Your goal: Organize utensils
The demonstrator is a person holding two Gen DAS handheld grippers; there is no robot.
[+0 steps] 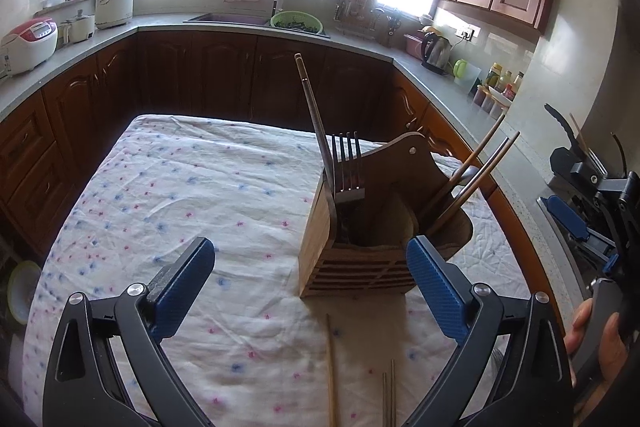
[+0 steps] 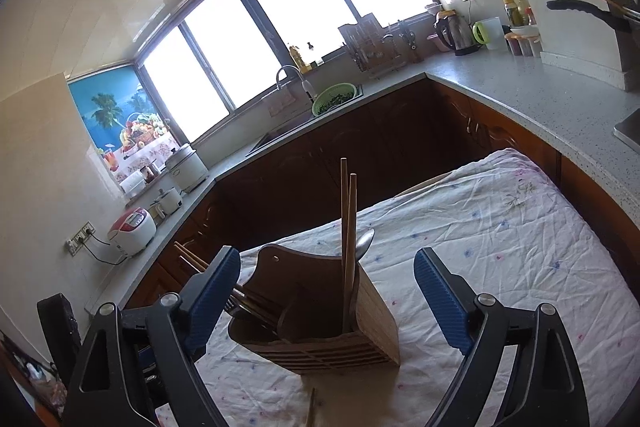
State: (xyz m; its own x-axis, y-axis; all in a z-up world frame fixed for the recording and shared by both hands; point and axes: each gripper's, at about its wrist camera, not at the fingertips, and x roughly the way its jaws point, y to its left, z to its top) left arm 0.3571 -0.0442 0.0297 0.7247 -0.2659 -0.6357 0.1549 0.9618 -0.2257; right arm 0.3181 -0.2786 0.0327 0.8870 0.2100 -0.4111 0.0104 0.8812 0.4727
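Note:
A wooden utensil holder stands on the floral tablecloth. It holds a fork, a long metal handle and chopsticks. Loose chopsticks and metal sticks lie on the cloth in front of it. My left gripper is open and empty, just short of the holder. My right gripper is open and empty, its blue pads either side of the holder, which shows two upright chopsticks and a spoon. The right gripper also shows at the right edge of the left wrist view.
Kitchen counters wrap around the table, with a sink, a green colander, a kettle, rice cookers and bottles. Dark wooden cabinets stand close behind the table's far edge.

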